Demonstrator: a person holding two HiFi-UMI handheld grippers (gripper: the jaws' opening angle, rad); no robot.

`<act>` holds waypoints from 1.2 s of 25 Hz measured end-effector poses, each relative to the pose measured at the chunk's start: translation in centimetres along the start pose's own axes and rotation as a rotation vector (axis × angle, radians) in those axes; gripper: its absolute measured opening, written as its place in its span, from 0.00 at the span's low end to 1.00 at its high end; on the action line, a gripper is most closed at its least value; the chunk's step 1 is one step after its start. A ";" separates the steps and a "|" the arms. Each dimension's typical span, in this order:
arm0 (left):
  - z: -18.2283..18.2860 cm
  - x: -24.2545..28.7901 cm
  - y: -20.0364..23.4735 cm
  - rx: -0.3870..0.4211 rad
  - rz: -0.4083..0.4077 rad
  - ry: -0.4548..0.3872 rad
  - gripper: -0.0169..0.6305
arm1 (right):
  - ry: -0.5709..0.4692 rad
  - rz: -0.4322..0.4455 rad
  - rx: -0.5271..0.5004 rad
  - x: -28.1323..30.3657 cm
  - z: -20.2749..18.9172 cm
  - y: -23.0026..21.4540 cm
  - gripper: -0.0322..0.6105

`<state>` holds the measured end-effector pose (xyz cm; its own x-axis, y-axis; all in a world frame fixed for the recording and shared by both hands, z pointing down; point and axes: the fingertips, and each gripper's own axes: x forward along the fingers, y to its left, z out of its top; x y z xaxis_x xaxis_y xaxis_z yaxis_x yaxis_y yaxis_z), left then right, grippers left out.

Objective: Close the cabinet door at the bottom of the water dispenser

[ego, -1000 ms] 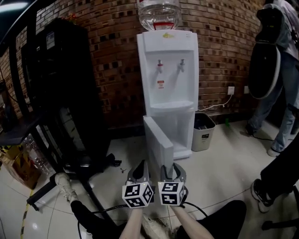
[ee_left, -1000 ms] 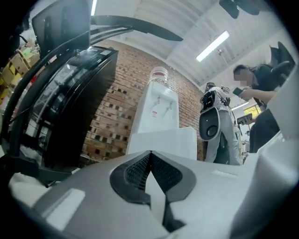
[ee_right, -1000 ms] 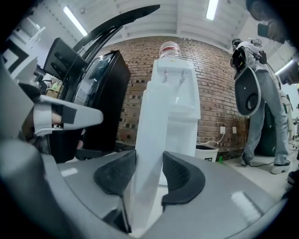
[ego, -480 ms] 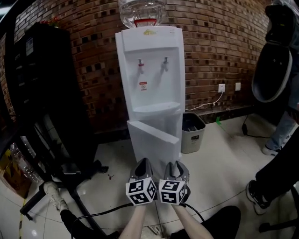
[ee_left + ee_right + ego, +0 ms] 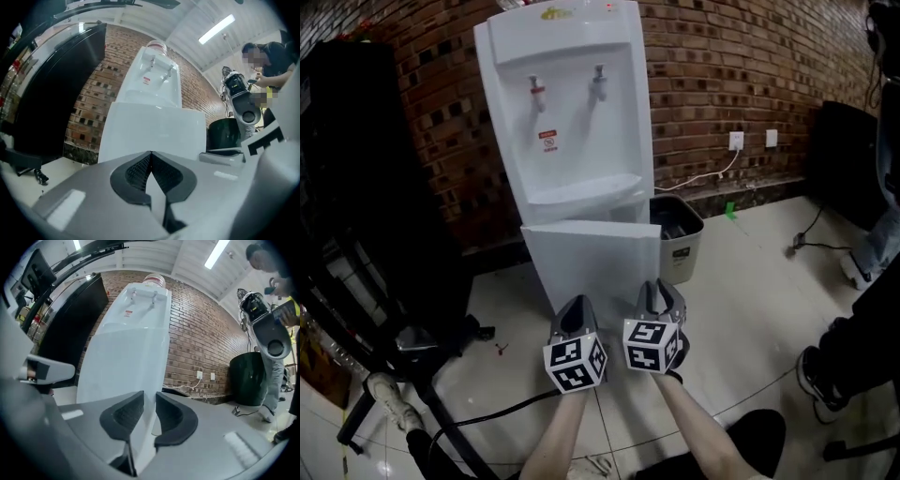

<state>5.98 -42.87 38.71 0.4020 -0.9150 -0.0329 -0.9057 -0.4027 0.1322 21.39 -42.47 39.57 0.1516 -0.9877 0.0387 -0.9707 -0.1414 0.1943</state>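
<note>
The white flat cabinet door (image 5: 592,264) hangs ajar at the base of the tall white water dispenser (image 5: 567,103); left tongs (image 5: 578,304) pinched together, right tongs (image 5: 660,289) closing, empty (narrow gap). Best press door face squarely till flush.

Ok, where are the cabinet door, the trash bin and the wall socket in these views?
cabinet door (image 5: 592,264): head view, middle of its white front panel.
trash bin (image 5: 684,251): head view, its pale outer side wall below the rim.
wall socket (image 5: 737,141): head view, centre of its white face plate.
</note>
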 end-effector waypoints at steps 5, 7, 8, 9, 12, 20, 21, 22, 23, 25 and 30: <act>-1.2 2.3 0.6 -0.040 0.020 0.010 0.04 | -0.005 -0.038 -0.014 4.2 -0.1 -1.8 0.15; -1.0 3.6 1.0 -0.069 0.017 0.003 0.04 | 0.006 -0.070 -0.007 5.8 -0.4 -2.6 0.06; -0.8 4.3 1.1 -0.065 0.011 -0.003 0.04 | 0.015 -0.073 0.005 6.6 -0.6 -2.7 0.06; -0.6 4.9 1.2 -0.054 0.005 -0.009 0.04 | 0.021 -0.069 0.018 7.4 -0.8 -2.7 0.06; -0.2 7.0 1.4 -0.051 -0.004 -0.019 0.04 | 0.014 -0.069 0.029 9.2 -0.9 -2.7 0.06; -0.6 9.8 1.8 -0.092 0.002 -0.017 0.04 | 0.030 -0.020 0.018 13.0 -0.4 -2.5 0.05; -0.5 10.0 1.8 -0.090 0.001 -0.017 0.04 | 0.032 -0.019 0.022 13.1 -0.2 -2.4 0.05; -0.2 10.2 1.7 -0.087 -0.001 -0.019 0.04 | 0.033 -0.020 0.025 13.2 -0.2 -2.3 0.05; 0.1 10.2 1.6 -0.085 -0.003 -0.022 0.04 | 0.037 -0.018 0.025 13.2 -0.2 -2.3 0.05; 0.8 9.9 1.4 -0.080 -0.007 -0.029 0.04 | 0.049 -0.004 0.031 13.1 -0.1 -2.4 0.05; 3.0 6.9 0.4 -0.093 -0.007 -0.050 0.04 | 0.019 0.018 0.125 9.0 1.5 -3.1 0.05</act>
<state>8.00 -49.46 35.53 0.3990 -0.9132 -0.0830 -0.8856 -0.4072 0.2232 25.51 -51.03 37.80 0.1359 -0.9889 0.0600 -0.9889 -0.1317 0.0693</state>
